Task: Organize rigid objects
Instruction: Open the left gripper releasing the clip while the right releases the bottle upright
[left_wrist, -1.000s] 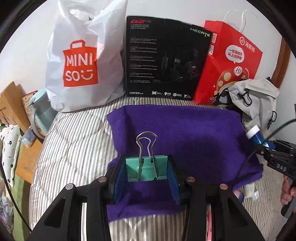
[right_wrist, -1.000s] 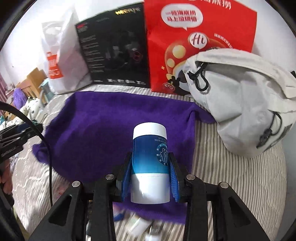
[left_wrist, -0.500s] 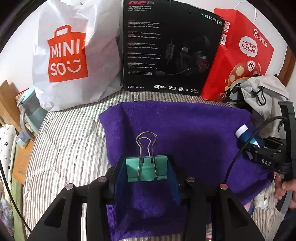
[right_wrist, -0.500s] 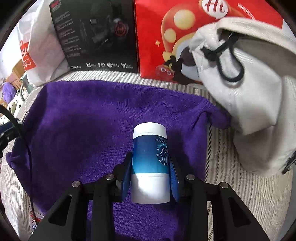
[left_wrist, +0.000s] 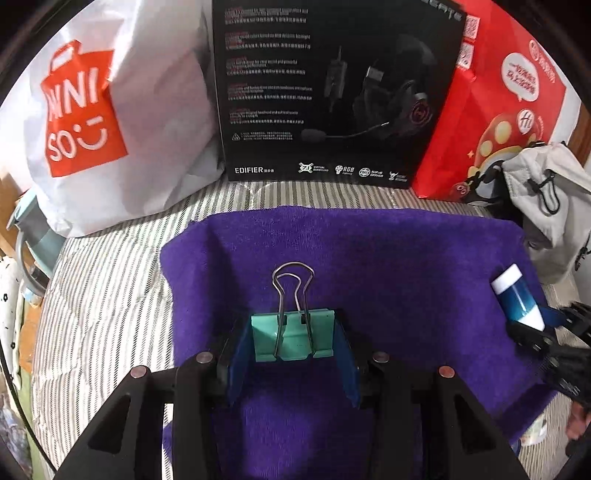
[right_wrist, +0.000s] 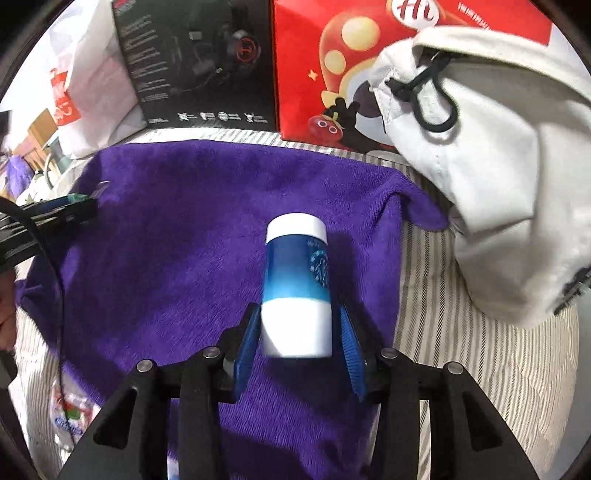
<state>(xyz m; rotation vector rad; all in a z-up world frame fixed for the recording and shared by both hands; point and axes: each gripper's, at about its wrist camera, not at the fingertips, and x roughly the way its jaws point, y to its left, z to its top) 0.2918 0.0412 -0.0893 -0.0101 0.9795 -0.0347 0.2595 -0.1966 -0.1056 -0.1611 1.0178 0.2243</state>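
Purple towel (left_wrist: 369, 258), plush, spread flat on a striped bed cover (left_wrist: 110, 295). Left gripper (left_wrist: 293, 341): blue pads clamped on a mint-green binder clip (left_wrist: 293, 339), wire handles pointing forward, held over the towel's near-left part. Right gripper (right_wrist: 297, 332): blue fingers (right_wrist: 349, 347) standing slightly apart from a blue-and-white bottle (right_wrist: 297, 288); a narrow gap shows on the right side, contact on the left cannot be told; the bottle is motion-blurred and sits over the towel's right part, white cap forward. From the left wrist view the same bottle appears at the towel's right edge, between the other gripper's tips. Along the back, touching or nearly touching one another, left to right: white plastic shopping bag (left_wrist: 110, 110) with orange logo; black headset box (left_wrist: 332, 92), upright; red paper bag (left_wrist: 491, 110) with mushroom print. Grey drawstring bag (right_wrist: 498, 184) lies on the bed cover just beside the towel's right corner. Small packet (right_wrist: 70, 413) near the towel's near-left edge, details unclear.
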